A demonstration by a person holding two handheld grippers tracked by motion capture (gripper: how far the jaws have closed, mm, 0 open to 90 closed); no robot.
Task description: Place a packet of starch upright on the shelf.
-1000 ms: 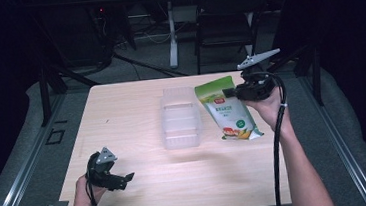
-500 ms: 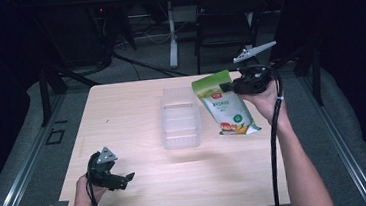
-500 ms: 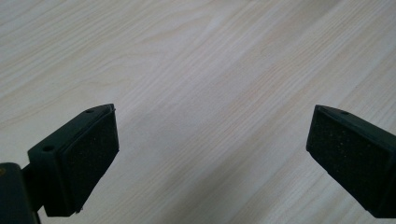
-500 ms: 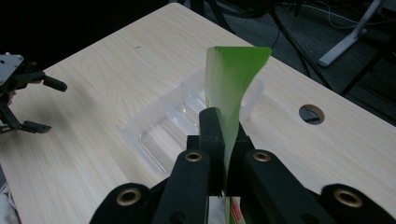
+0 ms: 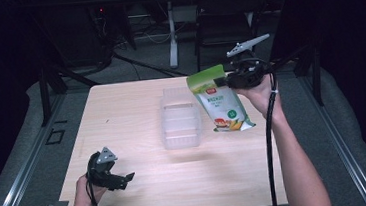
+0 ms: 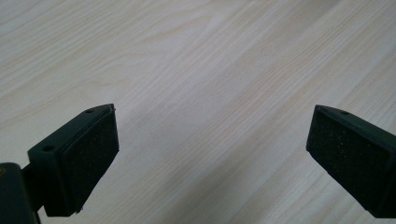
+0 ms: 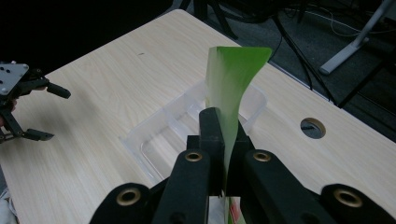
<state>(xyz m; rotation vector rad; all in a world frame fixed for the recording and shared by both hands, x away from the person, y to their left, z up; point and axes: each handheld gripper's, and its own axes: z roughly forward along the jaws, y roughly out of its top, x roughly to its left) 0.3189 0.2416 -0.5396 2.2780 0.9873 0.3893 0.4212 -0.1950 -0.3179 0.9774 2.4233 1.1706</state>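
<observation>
Green pouch (image 5: 219, 102) hangs above the table beside the clear tray (image 5: 179, 119), pinched at its top edge by the right gripper (image 5: 230, 80) — thin hold, may slip or swing. Left gripper (image 5: 127, 180) spread wide, empty.

The pouch (image 5: 219, 102) has a bright green top, a white body, a red logo, a green dot and yellow-orange food art at six o'clock. The tray (image 5: 179, 118) is clear plastic on the pale wood-grain table (image 5: 122, 118). Both grippers, left gripper (image 5: 122, 179) and right gripper (image 5: 225, 80), are black.

Pouch (image 5: 221, 104) label print, probably illegible
</observation>
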